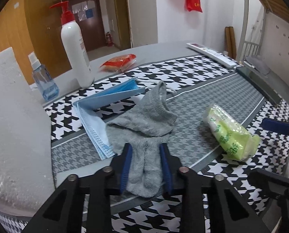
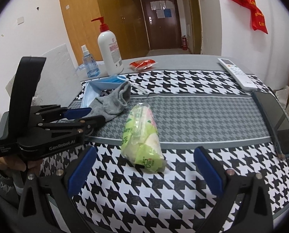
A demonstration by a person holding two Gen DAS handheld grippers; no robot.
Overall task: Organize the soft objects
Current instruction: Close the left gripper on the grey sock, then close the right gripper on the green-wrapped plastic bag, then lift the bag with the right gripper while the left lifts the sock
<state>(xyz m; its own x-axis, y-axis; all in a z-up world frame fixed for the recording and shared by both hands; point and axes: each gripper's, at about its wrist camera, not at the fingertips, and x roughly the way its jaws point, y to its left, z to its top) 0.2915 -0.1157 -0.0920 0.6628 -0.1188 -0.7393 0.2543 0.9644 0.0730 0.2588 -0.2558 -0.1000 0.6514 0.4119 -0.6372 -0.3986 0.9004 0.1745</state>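
Note:
A grey sock (image 1: 144, 124) lies crumpled on the houndstooth cloth (image 1: 183, 71), overlapping a stack of blue face masks (image 1: 97, 104). My left gripper (image 1: 145, 151) is shut on the sock's toe end, which bunches between the blue pads. In the right wrist view this gripper (image 2: 92, 114) reaches in from the left to the sock (image 2: 113, 103) beside the masks (image 2: 103, 85). A green tissue pack (image 2: 142, 136) lies in the middle. My right gripper (image 2: 144, 153) stands wide open around the pack's near end, its pads (image 2: 82, 169) well clear of it.
A white pump bottle (image 1: 76, 54), a blue spray bottle (image 1: 45, 81) and a red snack packet (image 1: 119, 62) stand at the back. A remote (image 2: 235, 73) and a dark phone (image 2: 276, 120) lie along the right edge. A white foam board (image 1: 12, 126) rises at the left.

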